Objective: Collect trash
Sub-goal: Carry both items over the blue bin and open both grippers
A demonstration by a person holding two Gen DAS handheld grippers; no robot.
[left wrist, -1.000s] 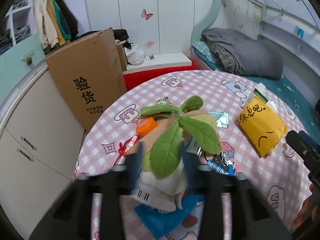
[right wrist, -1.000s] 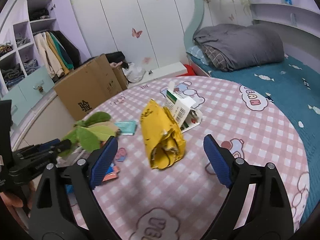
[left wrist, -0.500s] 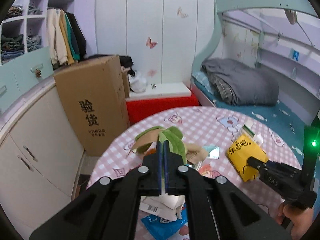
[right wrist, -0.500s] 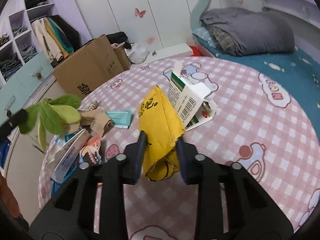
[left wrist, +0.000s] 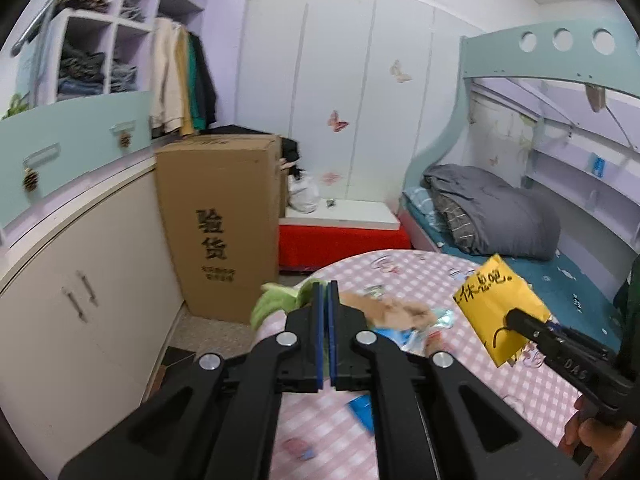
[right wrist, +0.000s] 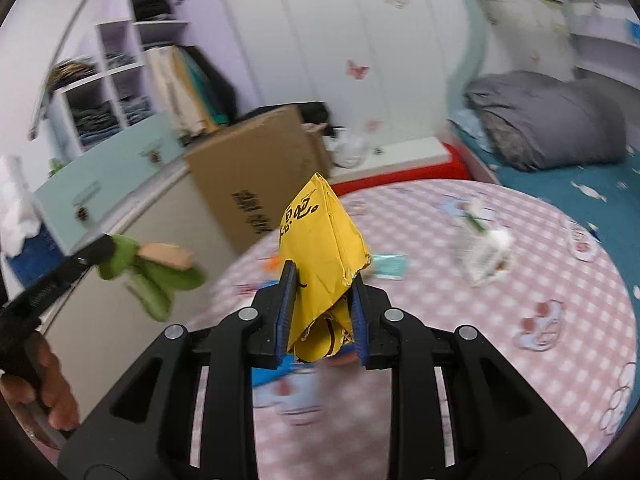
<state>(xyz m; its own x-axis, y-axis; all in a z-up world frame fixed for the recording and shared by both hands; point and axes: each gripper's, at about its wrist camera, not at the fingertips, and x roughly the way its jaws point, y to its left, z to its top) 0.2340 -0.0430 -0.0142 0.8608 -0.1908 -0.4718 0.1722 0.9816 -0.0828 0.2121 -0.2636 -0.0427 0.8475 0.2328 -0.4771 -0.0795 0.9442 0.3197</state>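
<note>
both claws are clenched and lifted over the table (right wrist: 560, 248), left claw (left wrist: 327, 336) on green leaves (right wrist: 156, 276), right claw (right wrist: 322, 316) on the upright yellow bag (right wrist: 320, 240), with the carton (left wrist: 220, 216) ahead-left.

A cardboard box (left wrist: 218, 224) stands against a white cabinet (left wrist: 80, 300); a grey blanket (left wrist: 496, 216) lies on the bunk bed (left wrist: 560, 288).

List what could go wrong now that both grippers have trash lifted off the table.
1. The left gripper pinches only part of the green leafy item; its brown piece might drop.
2. The right gripper squeezes the crumpled yellow packet near its bottom; it could slip or tip.
</note>
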